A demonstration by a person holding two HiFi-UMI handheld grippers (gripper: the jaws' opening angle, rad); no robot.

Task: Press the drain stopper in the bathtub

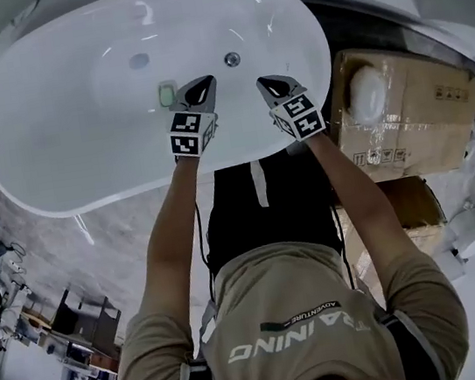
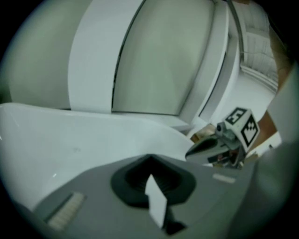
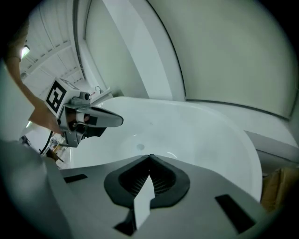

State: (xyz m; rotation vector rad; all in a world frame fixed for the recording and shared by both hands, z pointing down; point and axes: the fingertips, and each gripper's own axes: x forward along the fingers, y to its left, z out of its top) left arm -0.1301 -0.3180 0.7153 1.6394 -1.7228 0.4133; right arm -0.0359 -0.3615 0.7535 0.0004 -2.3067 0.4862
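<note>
Both clenched, empty: left gripper, right gripper over bathtub near rim; drain stopper apart.

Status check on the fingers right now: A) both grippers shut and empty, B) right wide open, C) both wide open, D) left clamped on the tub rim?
A: the left gripper and the right gripper each show their fingers meeting at the tips with nothing between them, above the white bathtub.

Left tongs, right tongs, both closed
</note>
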